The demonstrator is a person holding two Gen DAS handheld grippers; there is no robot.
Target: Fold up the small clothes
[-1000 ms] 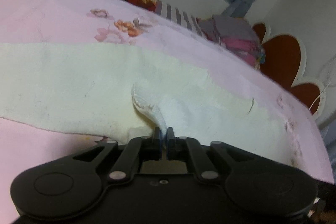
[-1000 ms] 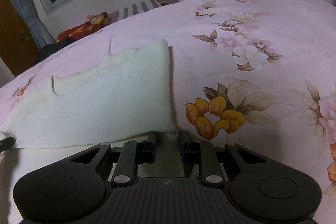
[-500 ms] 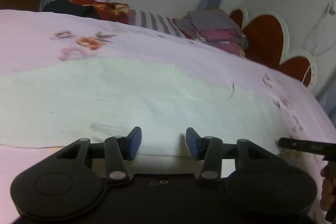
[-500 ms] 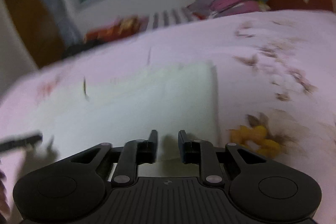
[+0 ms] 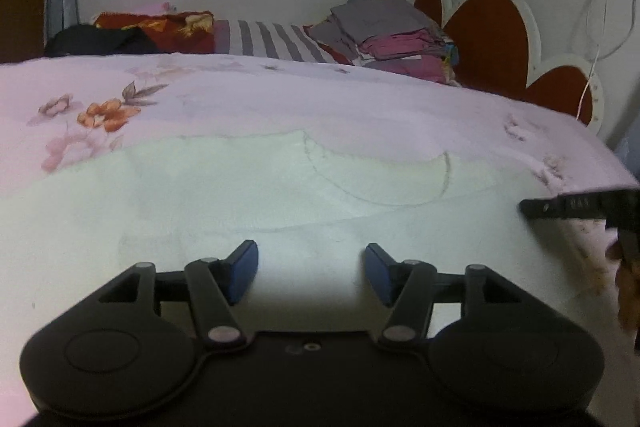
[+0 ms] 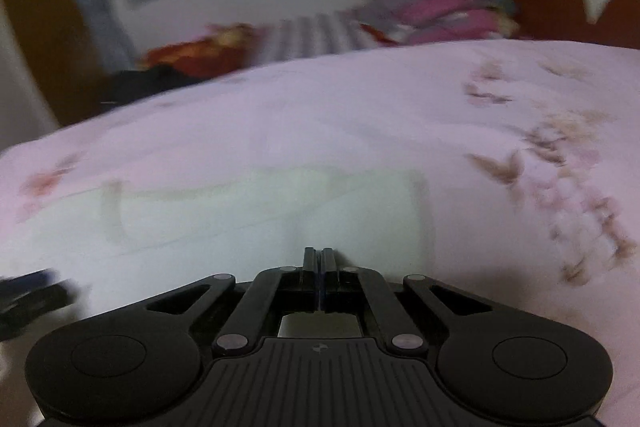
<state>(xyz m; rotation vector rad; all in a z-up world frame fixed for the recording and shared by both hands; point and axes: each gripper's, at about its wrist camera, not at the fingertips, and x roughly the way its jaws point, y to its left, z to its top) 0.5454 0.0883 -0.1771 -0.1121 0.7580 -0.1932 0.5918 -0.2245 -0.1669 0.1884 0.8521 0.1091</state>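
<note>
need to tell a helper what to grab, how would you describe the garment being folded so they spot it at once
Start at the pink floral bedspread covering the bed. The garment lies flat on its near part, just beyond the left gripper. It is the only plain cream-white piece; the other clothes are grey and pink, stacked by the headboard.

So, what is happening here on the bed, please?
A person is folding a small white garment on a pink flowered bedspread, with a gripper in each hand. The left gripper is opening over the cloth, nothing between its jaws. The right gripper is shut at the garment's near edge; whether it pinches cloth is unclear.
</note>
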